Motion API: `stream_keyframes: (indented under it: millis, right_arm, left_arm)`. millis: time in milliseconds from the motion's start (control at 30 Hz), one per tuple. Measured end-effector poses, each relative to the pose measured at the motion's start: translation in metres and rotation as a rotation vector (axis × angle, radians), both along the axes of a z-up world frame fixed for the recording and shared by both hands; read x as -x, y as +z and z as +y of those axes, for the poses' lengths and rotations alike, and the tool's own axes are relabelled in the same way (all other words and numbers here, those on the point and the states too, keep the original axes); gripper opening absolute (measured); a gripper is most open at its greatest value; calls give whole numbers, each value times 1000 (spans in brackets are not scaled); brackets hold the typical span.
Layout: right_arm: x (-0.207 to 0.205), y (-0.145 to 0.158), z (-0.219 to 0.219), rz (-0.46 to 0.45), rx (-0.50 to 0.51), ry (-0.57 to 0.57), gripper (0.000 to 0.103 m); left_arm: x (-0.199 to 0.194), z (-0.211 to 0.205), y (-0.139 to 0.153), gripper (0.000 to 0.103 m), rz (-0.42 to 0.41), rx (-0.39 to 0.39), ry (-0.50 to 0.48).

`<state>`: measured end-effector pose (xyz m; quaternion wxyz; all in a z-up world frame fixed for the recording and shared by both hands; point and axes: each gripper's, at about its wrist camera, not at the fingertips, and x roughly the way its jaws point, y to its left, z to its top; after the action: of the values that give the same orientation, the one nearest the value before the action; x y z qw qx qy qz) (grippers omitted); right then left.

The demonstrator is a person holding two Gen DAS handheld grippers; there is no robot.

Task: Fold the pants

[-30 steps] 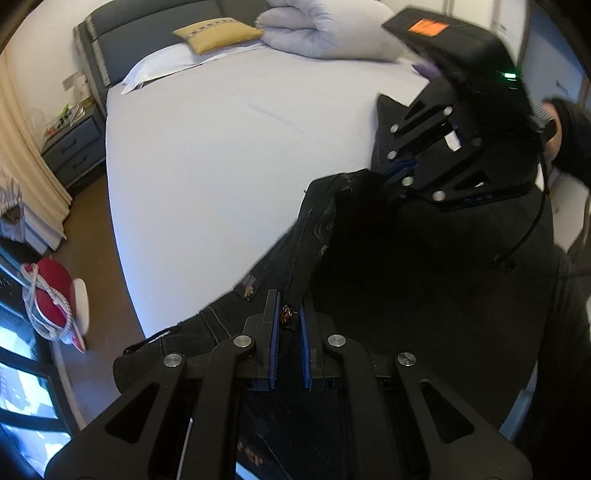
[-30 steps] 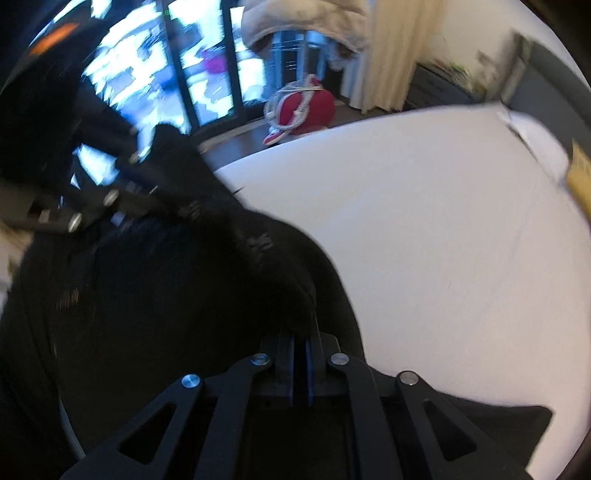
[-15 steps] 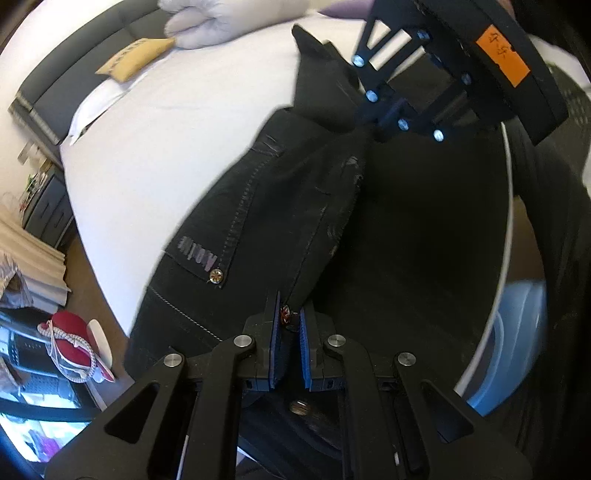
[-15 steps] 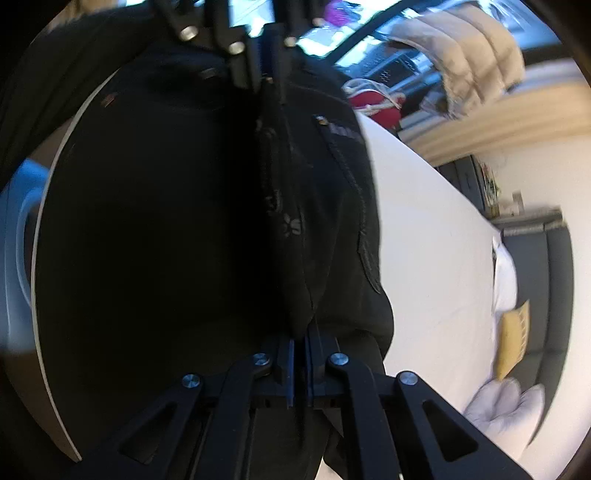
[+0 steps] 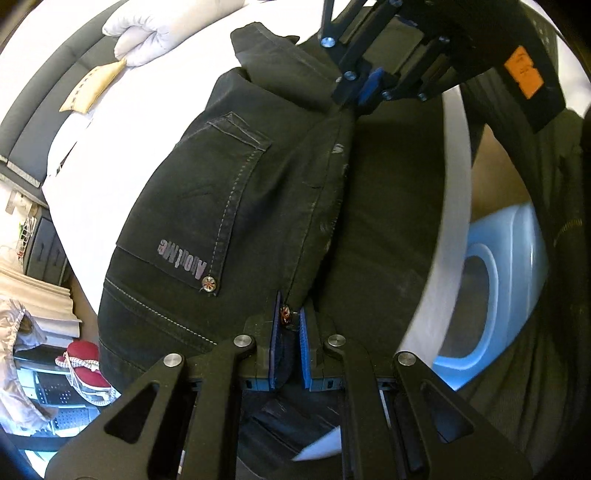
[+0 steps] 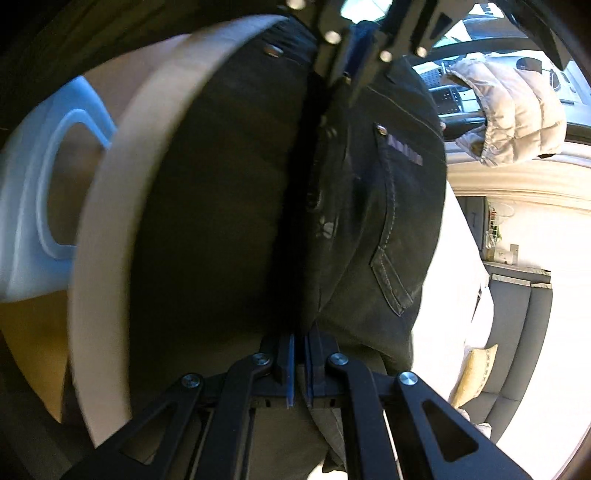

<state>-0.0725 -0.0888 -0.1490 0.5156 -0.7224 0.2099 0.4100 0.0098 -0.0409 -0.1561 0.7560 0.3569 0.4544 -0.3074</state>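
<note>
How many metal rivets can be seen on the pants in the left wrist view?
2: one rivet at the pocket corner of the pants, one between the left gripper's pads. Others may be hidden.

Bed [image 5: 122,122], white-sheeted, is seen ahead and left of the left gripper [image 5: 287,332]. Black pants [image 5: 207,206] are draped over its near edge. A yellow cushion [image 5: 90,90] and white duvet [image 5: 162,31] are laid at its far end.

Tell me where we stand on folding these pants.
Early. Done: both grippers are clamped on the black pants, left gripper at the riveted waist end, right gripper further along the same edge. In hand: the fabric hangs between them at the bed's edge. Left: laying flat and folding.
</note>
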Motion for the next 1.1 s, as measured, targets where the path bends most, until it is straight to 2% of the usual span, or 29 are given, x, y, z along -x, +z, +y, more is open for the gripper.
stream_keyframes:
  millis: [133,367,633,800,933,1000,1033,1100]
  right_arm:
    - [10,-4,-2,-18,11,2,6]
    - [25,4,2,-33,7,-14,6]
    - [39,9,6,-33,-9,-56,6]
    - [42,-2,9,-29,-5,-88,7]
    - [43,-11,11,-28,-8,-115,8]
    - [48,-13,10,-26,-16,-129,9]
    - [51,-15,9,-23,-21,-140,9]
    - [54,-16,7,-16,-32,-157,9]
  left_arm:
    - [6,-5,1,8,-1,-1,-1]
    - [24,2,6,8,2,-39,-71]
    - [40,4,7,8,4,-59,-71]
    - [41,8,5,9,9,-67,-58]
    - [45,9,-1,9,-29,-70,-54]
    - [48,11,1,13,-38,-58,-40]
    - [48,15,3,15,-23,-52,-27]
    - [47,25,8,27,45,-42,5]
